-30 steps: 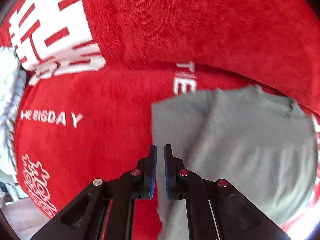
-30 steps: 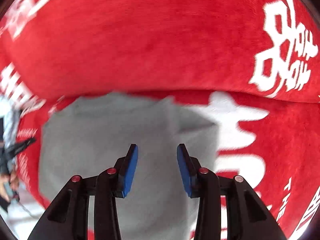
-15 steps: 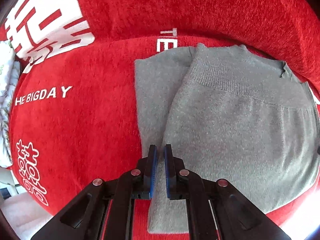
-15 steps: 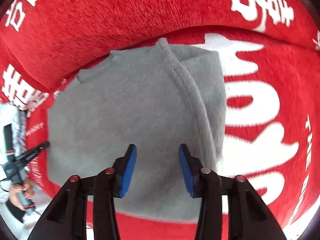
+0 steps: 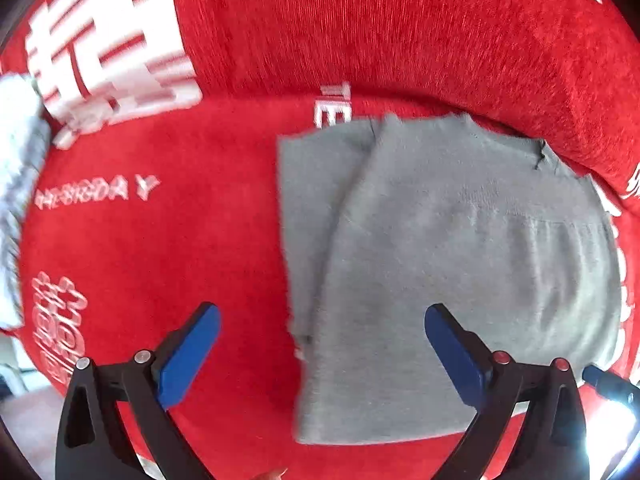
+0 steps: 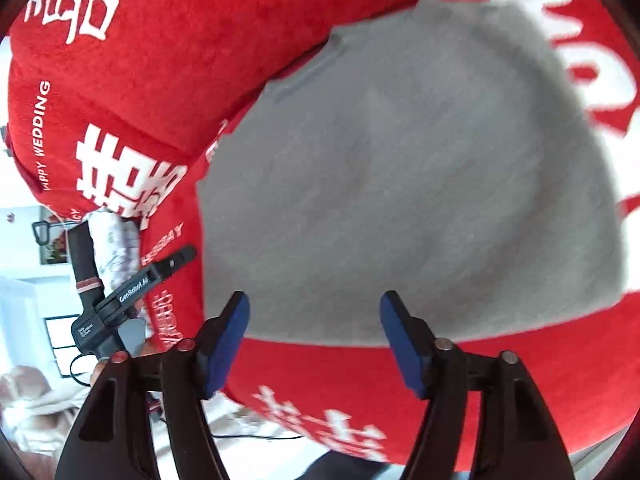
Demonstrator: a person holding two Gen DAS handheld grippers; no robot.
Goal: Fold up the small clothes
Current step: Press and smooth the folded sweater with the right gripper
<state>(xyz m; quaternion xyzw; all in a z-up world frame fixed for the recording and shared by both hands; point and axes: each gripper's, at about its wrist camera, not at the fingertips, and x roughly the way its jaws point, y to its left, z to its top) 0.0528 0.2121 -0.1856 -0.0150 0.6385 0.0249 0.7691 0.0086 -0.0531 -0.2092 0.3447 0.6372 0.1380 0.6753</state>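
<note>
Grey knit sweater (image 5: 460, 264) lying folded on red plush sofa cover (image 5: 160, 248), white lettering & big characters on the red. One narrower layer of the sweater showing along its left edge under the top layer; ribbed band across upper part; small notch at far right corner near the backrest.

L gripper (image 5: 322, 340) spread wide, blue pads (image 5: 190, 350) apart, holding nothing; left pad over bare red cover, right pad over the grey knit, hovering above the sweater's near-left edge. Contact w/ fabric: can't tell.

R gripper (image 6: 314, 332) also released, pads well apart, empty; both tips over the sweater's (image 6: 408, 168) near edge, red cover (image 6: 340, 380) beneath the finger bases. R view motion-blurred.

L gripper's black body (image 6: 132, 292) seen at left in R view, beside the sweater. White patterned cloth (image 5: 16, 184) bunched at far left of the sofa.
</note>
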